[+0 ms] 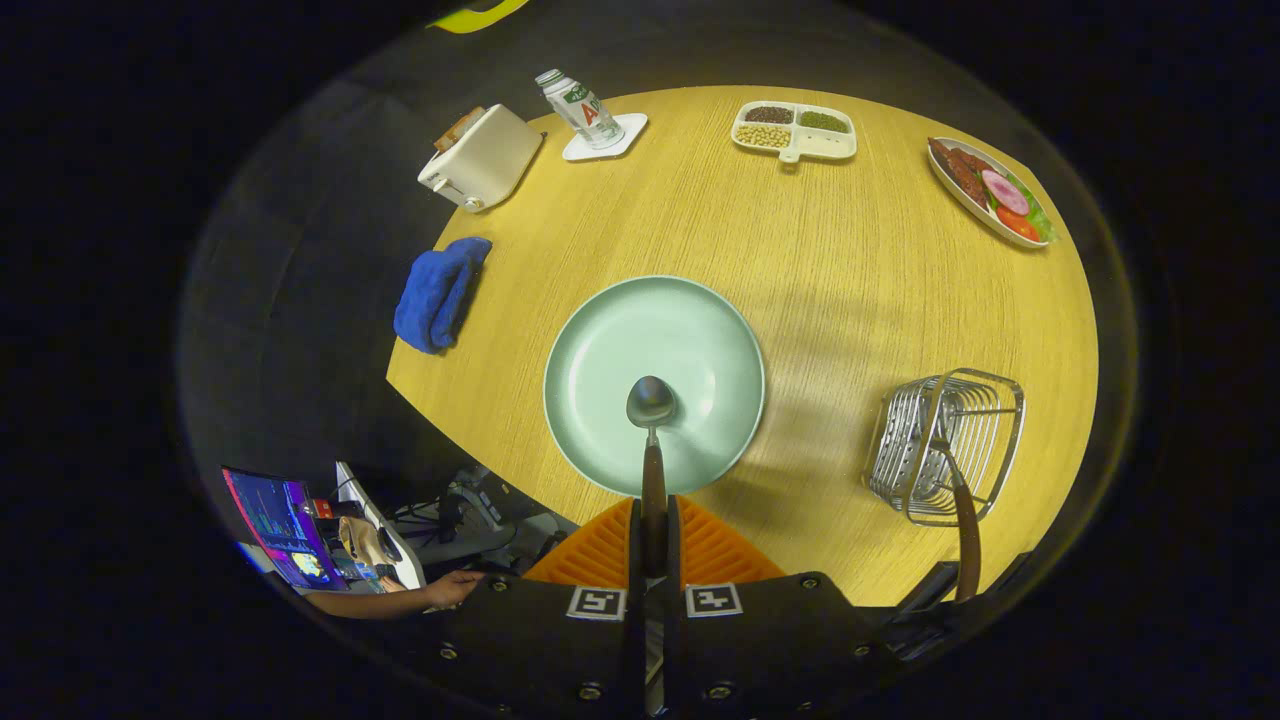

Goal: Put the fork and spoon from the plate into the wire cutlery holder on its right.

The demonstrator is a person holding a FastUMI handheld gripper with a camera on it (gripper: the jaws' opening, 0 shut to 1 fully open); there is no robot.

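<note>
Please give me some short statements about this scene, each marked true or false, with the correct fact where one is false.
1. The gripper is shut on the spoon. True.
2. The fork lies on the plate. False: it already stands in the wire holder, handle up.
3. The holder is to the right of the plate. True.
4. The blue cloth lies on the plate. False: it hangs over the table edge, left of the plate.
5. The toaster stands beside the holder. False: it is at the far left, near the bottle.
</note>
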